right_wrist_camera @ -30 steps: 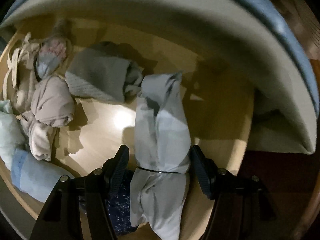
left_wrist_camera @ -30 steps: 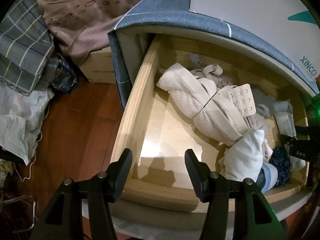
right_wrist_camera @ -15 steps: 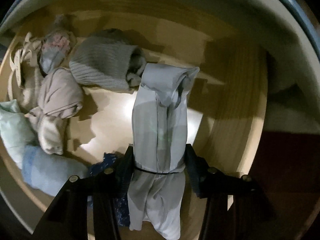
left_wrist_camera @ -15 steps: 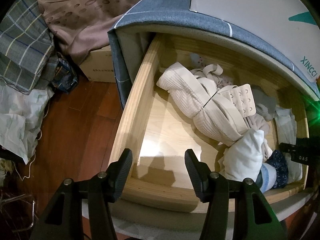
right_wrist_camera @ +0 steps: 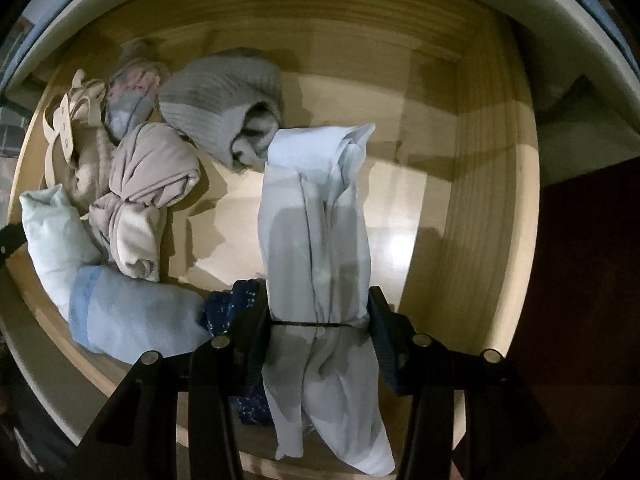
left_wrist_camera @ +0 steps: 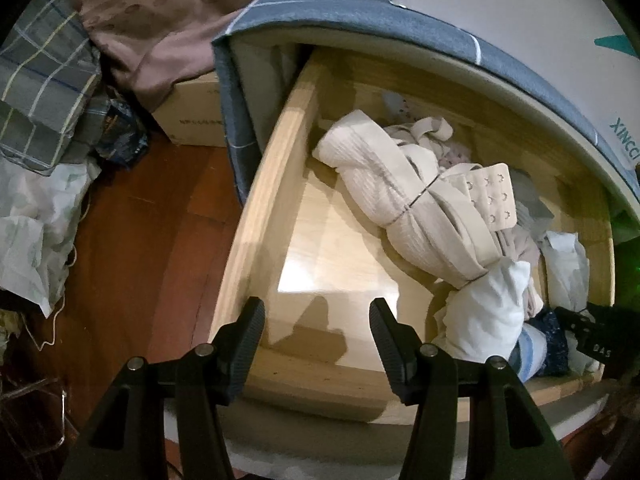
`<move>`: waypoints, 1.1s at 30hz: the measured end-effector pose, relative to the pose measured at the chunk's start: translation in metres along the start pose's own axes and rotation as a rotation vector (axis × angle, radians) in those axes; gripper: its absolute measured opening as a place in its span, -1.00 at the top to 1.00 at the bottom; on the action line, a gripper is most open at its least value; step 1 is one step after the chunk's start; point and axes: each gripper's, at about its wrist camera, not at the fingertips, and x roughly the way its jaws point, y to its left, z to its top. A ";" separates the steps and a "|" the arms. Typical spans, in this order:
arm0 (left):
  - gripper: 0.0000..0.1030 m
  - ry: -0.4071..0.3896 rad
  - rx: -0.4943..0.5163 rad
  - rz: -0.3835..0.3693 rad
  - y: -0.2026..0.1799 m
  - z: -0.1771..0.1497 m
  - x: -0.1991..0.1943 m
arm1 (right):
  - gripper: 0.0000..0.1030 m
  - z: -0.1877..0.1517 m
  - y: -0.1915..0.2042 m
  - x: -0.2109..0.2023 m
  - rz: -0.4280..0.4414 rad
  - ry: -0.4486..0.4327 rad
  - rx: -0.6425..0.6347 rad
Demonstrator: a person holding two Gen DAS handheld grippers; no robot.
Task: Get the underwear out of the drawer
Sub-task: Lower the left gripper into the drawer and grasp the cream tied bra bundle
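Item: wooden drawer (left_wrist_camera: pixel 256 216), pulled open, contents in disorder.

Progress. We judge the task roughly at its midpoint. Our right gripper (right_wrist_camera: pixel 318 322) has its fingers pinched on the pale blue rolled underwear (right_wrist_camera: pixel 316 240), at the point where a dark band ties the roll. The roll stands on end between the jaws, its top leaning toward the drawer's back wall, its tail hanging below the fingers. It is within the drawer, near the right wall. Gripping appears done; lifting clear of the drawer and setting down outside are left.

Our left gripper (left_wrist_camera: pixel 316 326) hovers over the front left corner of the drawer, fingers spread, nothing between them.

Count, right wrist view, besides the held roll:
- grey ribbed roll (right_wrist_camera: pixel 220 104), one, touching the held roll's top
- mauve bundle (right_wrist_camera: pixel 148 184), one
- pale green roll (right_wrist_camera: pixel 52 232), one
- light blue roll (right_wrist_camera: pixel 132 324), one, along the front wall
- navy patterned piece (right_wrist_camera: pixel 228 308), one, partly hidden behind the left finger
- floral bundle (right_wrist_camera: pixel 132 96), one, at the back

Left wrist view adds:
- cream ribbed bundle (left_wrist_camera: pixel 384 196), one, with a hook-and-eye strap (left_wrist_camera: pixel 488 196) across it

Outside the drawer: one cardboard box (left_wrist_camera: pixel 192 116), heaped cloth beyond count.
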 end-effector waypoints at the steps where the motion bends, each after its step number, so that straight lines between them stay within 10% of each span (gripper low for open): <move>1: -0.08 0.012 -0.011 -0.019 0.000 0.003 0.000 | 0.14 0.000 0.000 0.001 -0.002 -0.004 0.001; 22: -0.35 0.118 -0.141 -0.286 -0.041 0.067 0.026 | 0.14 -0.024 0.021 -0.018 0.006 -0.033 0.002; 33: -0.52 0.214 -0.140 -0.189 -0.056 0.078 0.072 | 0.14 -0.021 0.021 -0.018 0.013 -0.034 0.000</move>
